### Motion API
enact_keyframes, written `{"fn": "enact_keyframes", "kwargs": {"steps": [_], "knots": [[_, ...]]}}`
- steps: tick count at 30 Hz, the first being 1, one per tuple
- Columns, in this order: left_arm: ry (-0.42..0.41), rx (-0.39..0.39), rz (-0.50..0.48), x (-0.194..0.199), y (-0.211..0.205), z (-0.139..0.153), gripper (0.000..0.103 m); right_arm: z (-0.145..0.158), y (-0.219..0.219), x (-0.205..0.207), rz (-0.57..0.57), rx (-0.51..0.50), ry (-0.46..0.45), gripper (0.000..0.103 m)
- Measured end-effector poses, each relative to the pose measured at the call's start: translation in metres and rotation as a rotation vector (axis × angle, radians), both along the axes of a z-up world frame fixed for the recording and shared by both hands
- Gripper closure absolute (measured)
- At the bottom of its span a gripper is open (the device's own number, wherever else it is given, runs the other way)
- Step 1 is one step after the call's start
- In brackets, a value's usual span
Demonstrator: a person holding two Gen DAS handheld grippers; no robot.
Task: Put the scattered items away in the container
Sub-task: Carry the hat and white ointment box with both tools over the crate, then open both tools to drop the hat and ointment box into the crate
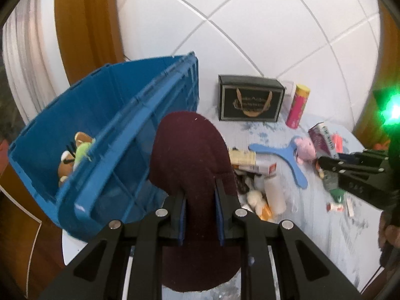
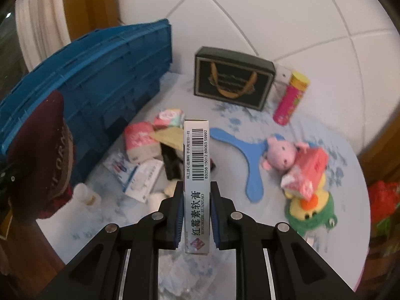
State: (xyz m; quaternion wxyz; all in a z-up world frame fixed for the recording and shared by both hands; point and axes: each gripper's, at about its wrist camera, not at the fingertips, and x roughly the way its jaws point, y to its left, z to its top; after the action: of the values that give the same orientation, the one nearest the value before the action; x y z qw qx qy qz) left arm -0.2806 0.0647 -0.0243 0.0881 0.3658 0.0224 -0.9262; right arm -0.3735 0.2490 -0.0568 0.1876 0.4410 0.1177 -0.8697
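Toys (image 1: 75,155) already lie in our bin (image 1: 105,135); left hand-held gripper (image 1: 200,200) clamps a cap (image 1: 187,155), right hand-held gripper (image 2: 196,200) clamps a box (image 2: 196,162); much clutter remains on the surface (image 2: 337,200).

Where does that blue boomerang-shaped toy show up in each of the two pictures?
Left wrist view: the blue boomerang toy lies right of centre on the table, beside the pink plush.
Right wrist view: the toy lies just right of centre, again touching the plush.
Shared landmark: the black box standing behind it.
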Motion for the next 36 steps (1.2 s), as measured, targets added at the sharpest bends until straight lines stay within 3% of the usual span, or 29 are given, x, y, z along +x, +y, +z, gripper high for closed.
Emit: {"fn": "enact_keyframes", "kwargs": {"steps": [9,16,28,36], "knots": [[0.101,-0.057,0.094,-0.025,-0.028,0.07,0.084,0.048,-0.045,-0.032,0.114,0.009,0.063,0.085],[0.105,-0.077,0.181,-0.033,-0.077,0.094,0.084,0.076,-0.103,-0.046,0.207,-0.008,0.085,0.085],[0.029,-0.077,0.293,-0.041,-0.218,0.073,0.084,0.092,-0.266,-0.054,0.333,-0.048,0.11,0.085],[-0.028,-0.033,0.291,-0.05,-0.287,0.045,0.084,0.069,-0.352,-0.061,0.369,-0.021,0.069,0.085]]}}
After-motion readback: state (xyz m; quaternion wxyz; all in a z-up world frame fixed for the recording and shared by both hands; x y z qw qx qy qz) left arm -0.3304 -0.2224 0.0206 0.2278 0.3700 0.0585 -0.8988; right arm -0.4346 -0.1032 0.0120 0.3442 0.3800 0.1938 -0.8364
